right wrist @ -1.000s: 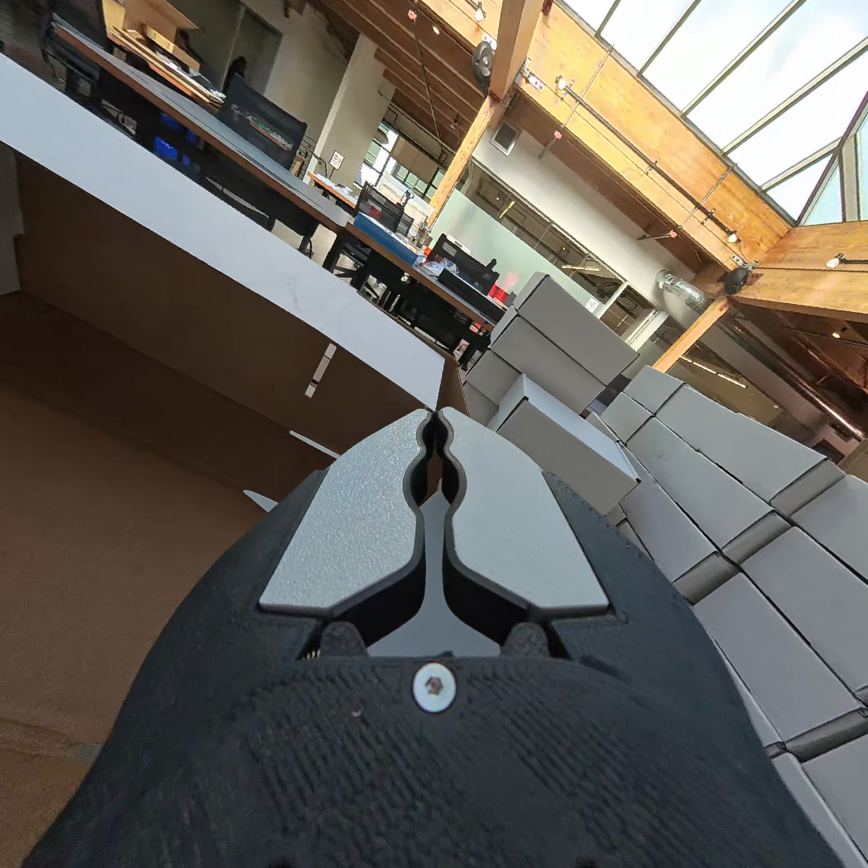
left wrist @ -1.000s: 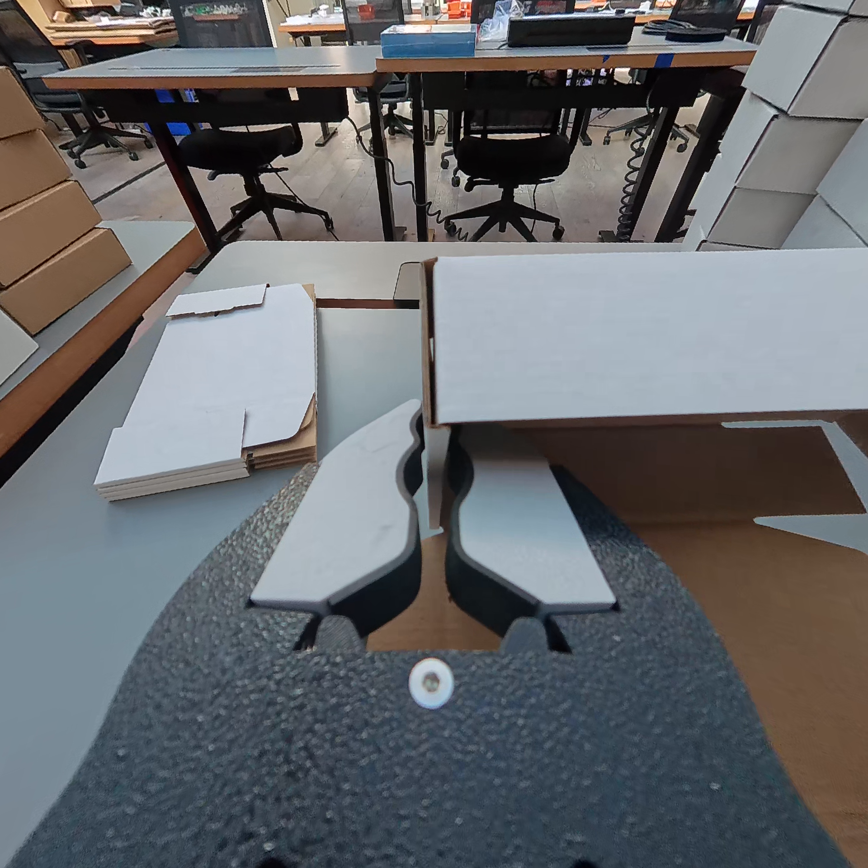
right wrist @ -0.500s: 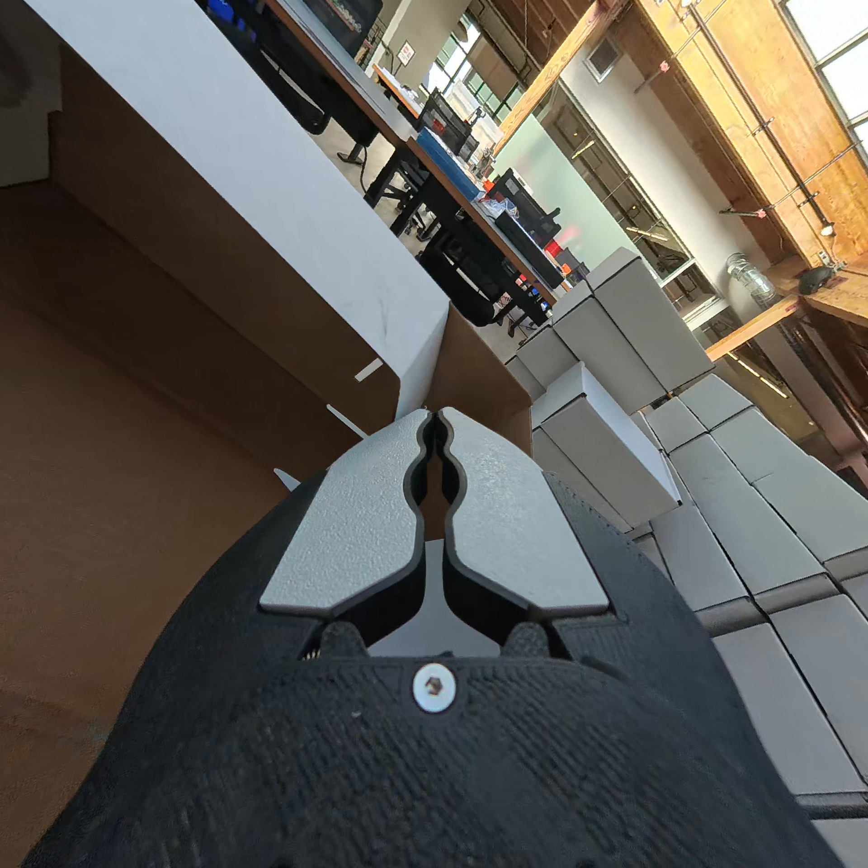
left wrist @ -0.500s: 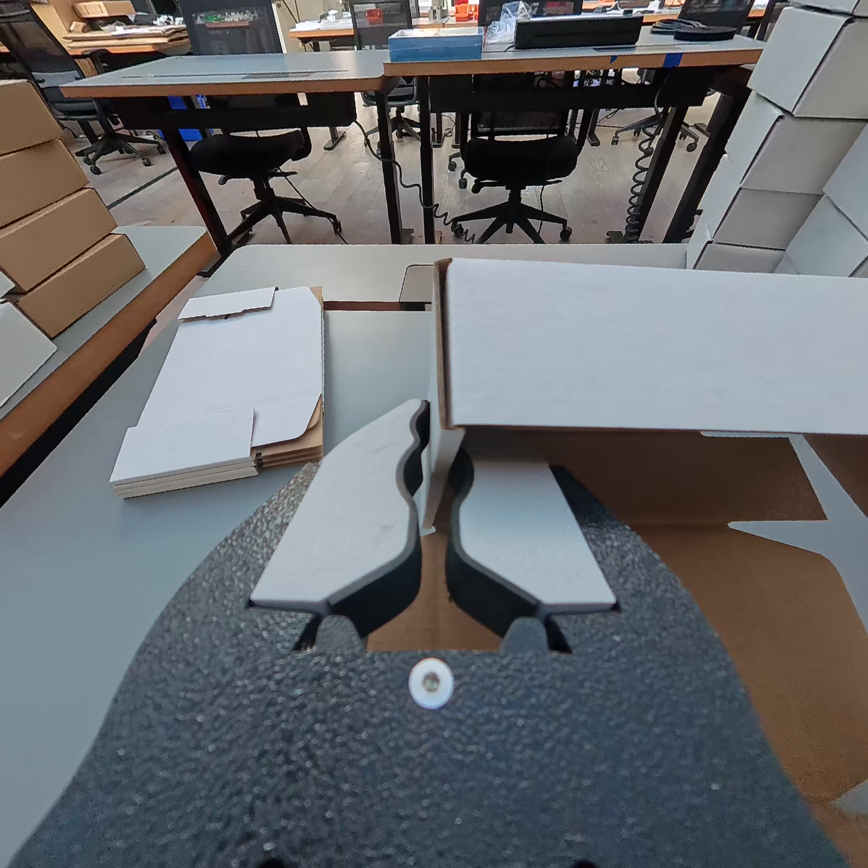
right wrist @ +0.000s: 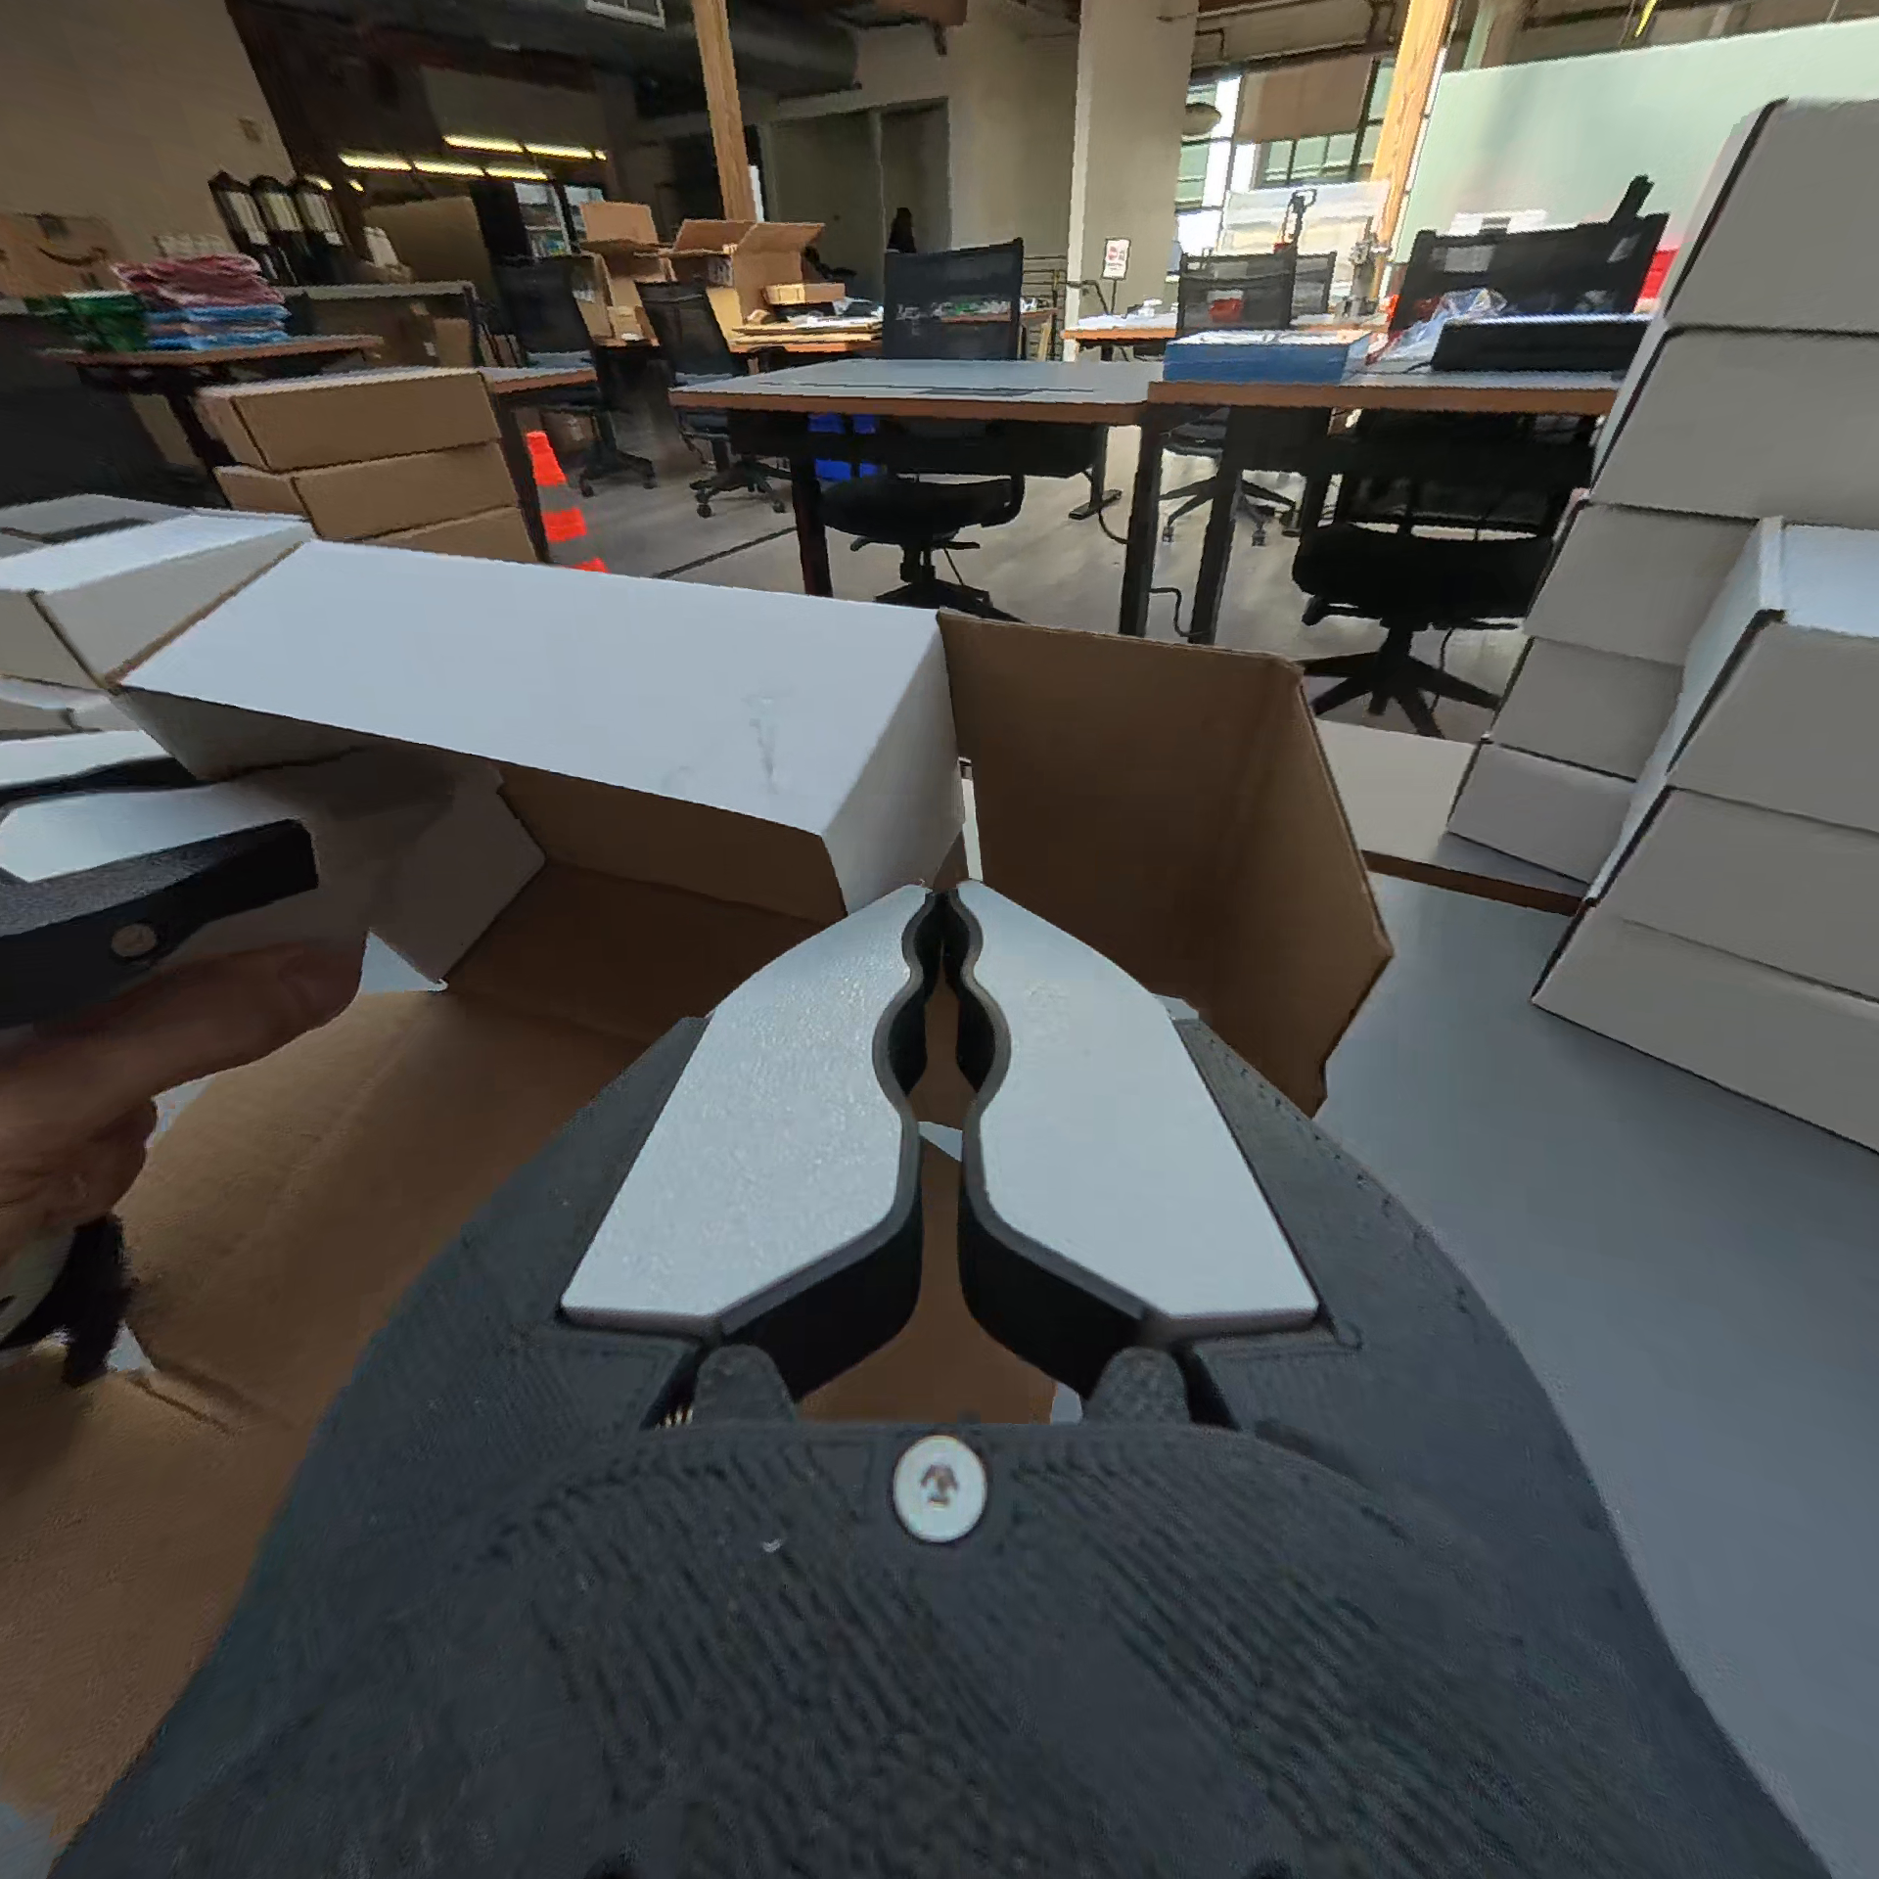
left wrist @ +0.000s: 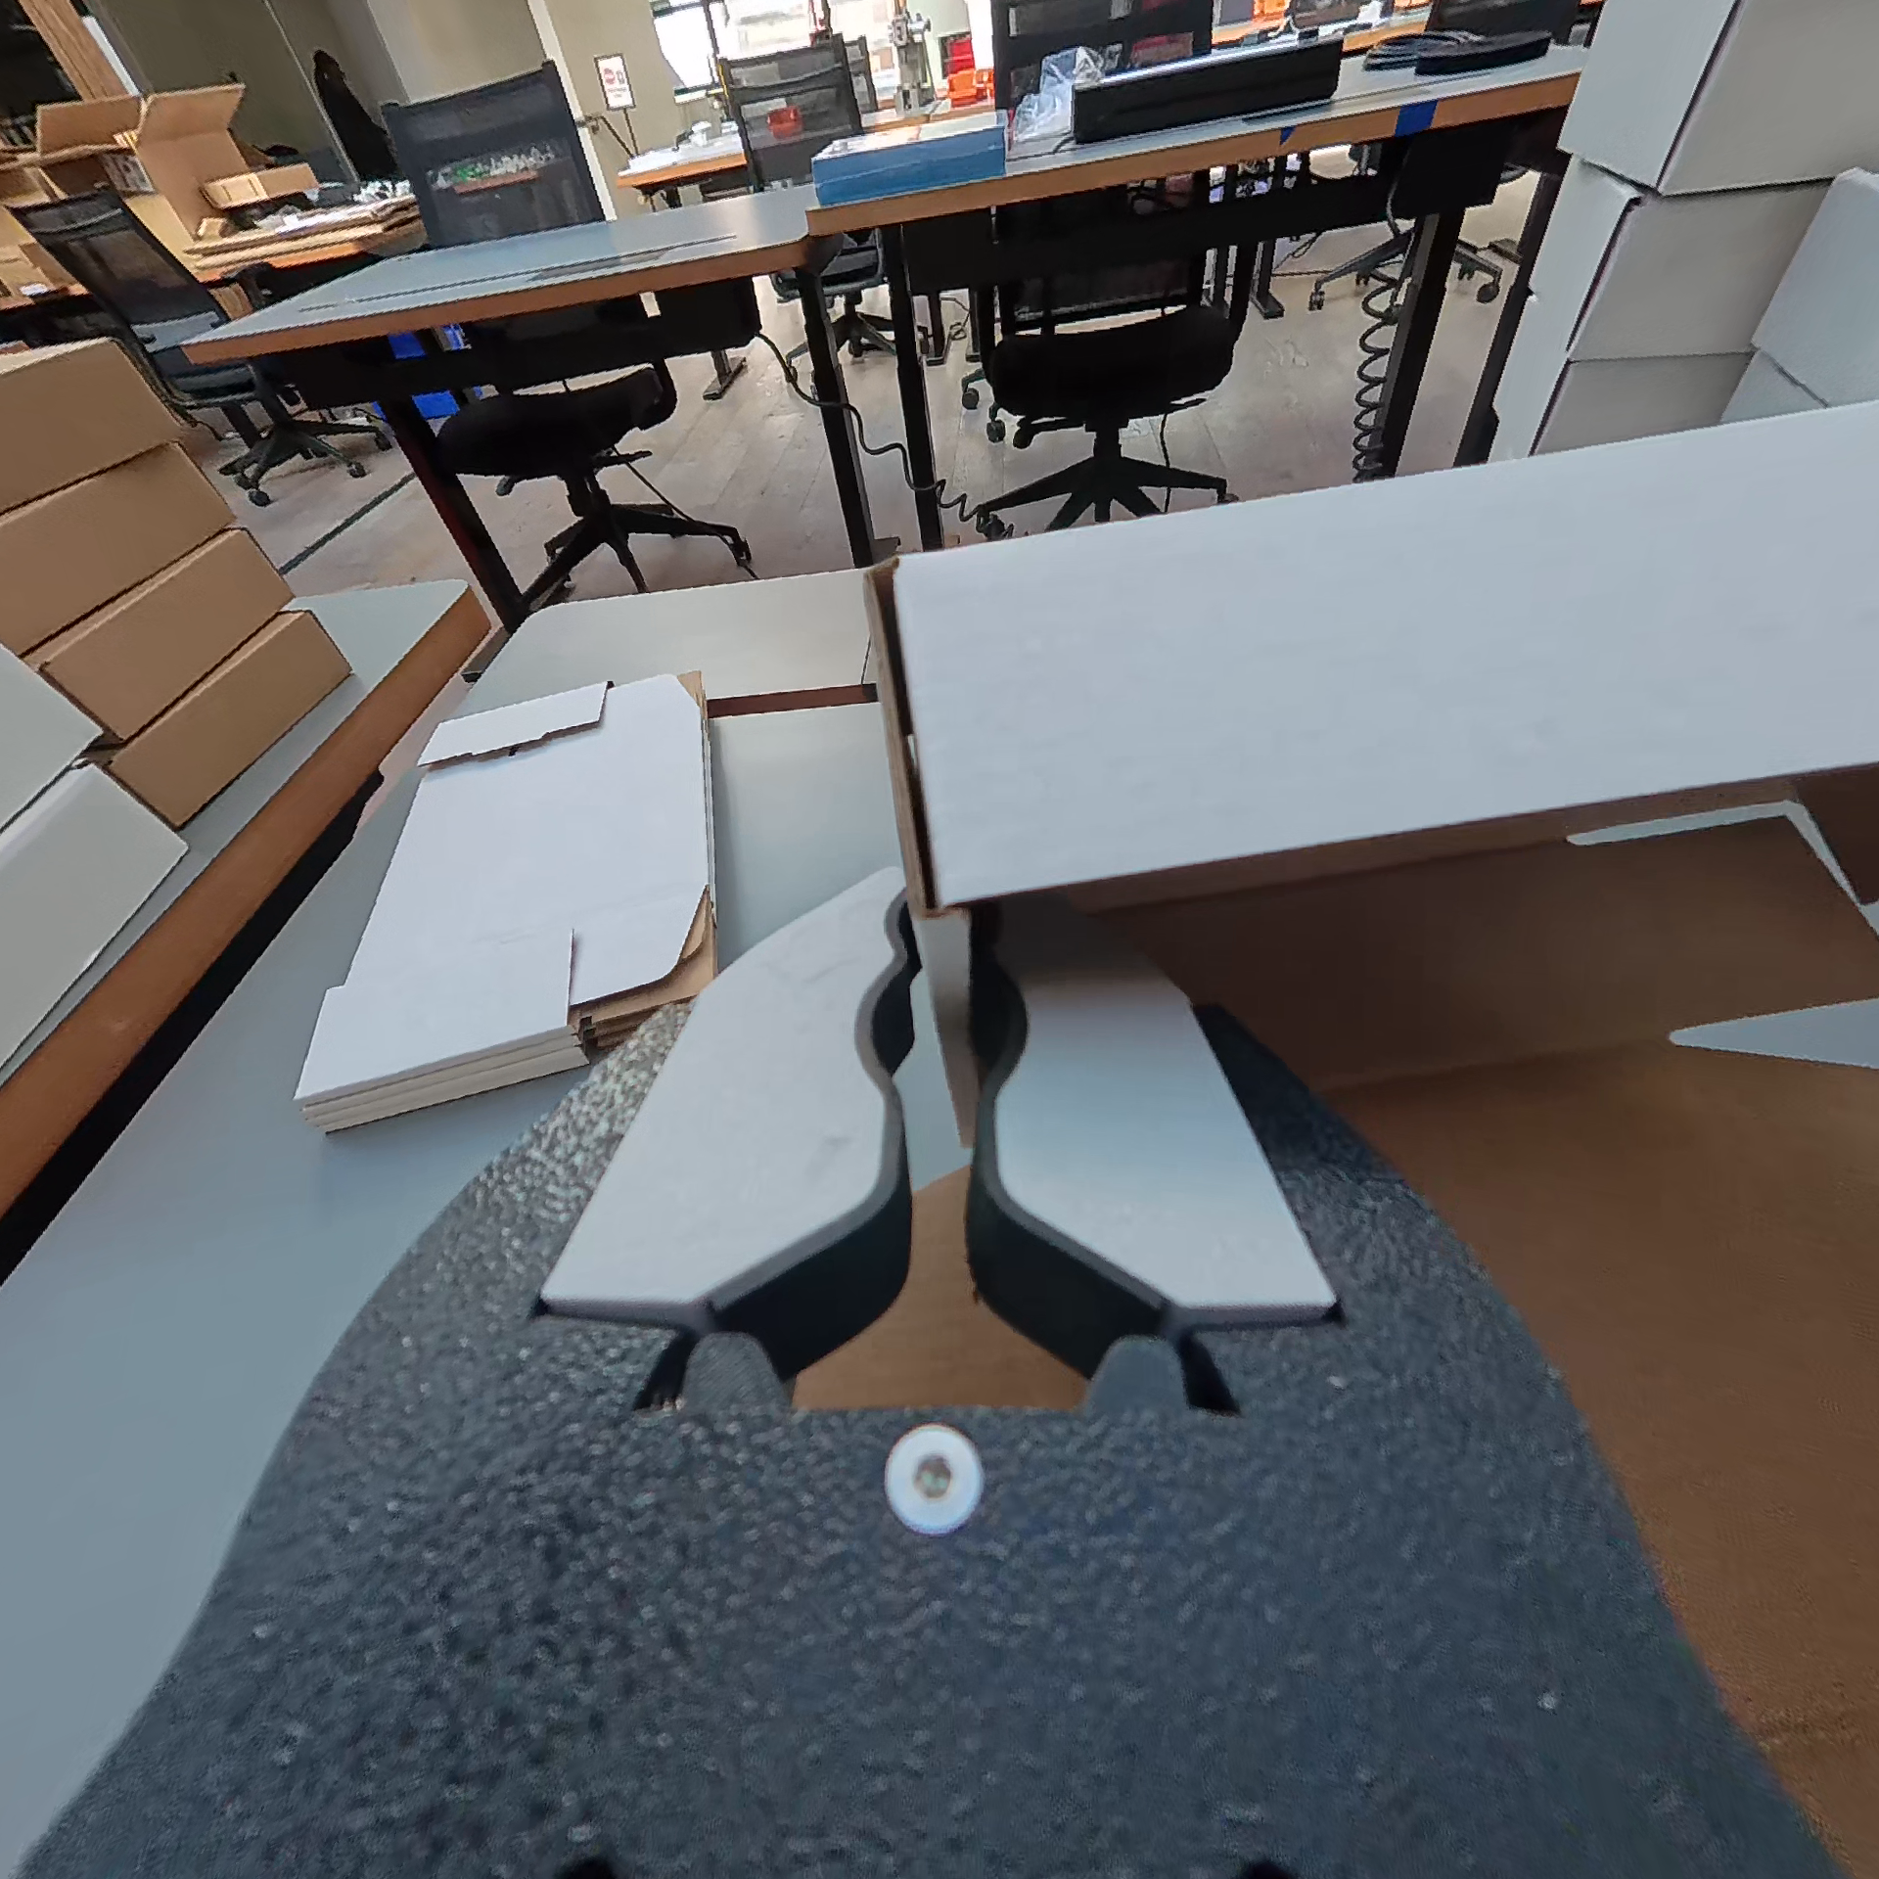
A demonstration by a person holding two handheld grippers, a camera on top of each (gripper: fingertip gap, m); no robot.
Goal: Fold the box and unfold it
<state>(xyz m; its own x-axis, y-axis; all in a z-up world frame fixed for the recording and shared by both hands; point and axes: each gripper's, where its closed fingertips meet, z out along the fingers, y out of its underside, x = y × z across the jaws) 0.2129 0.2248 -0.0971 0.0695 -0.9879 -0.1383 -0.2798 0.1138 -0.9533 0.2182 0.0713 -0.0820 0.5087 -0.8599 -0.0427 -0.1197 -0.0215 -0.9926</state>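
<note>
Box [left wrist: 1373, 691] blank, white outside and brown inside, lies half-formed on the grey table [left wrist: 203, 1271], its long wall raised. The left hand-held gripper [left wrist: 941, 976] is pinched on the left end flap; the right hand-held gripper [right wrist: 941, 900] is closed at the right corner, its grip uncertain. Folding seems under way; next, the end flaps likely need turning inward.

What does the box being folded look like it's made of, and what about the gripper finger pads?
The box: likely corrugated cardboard, matte white outside, raw brown inside, with brown edges showing at the cut. The left gripper finger pads: smooth pale grey, possibly plastic, on a black pebbled body that looks 3D-printed.
</note>
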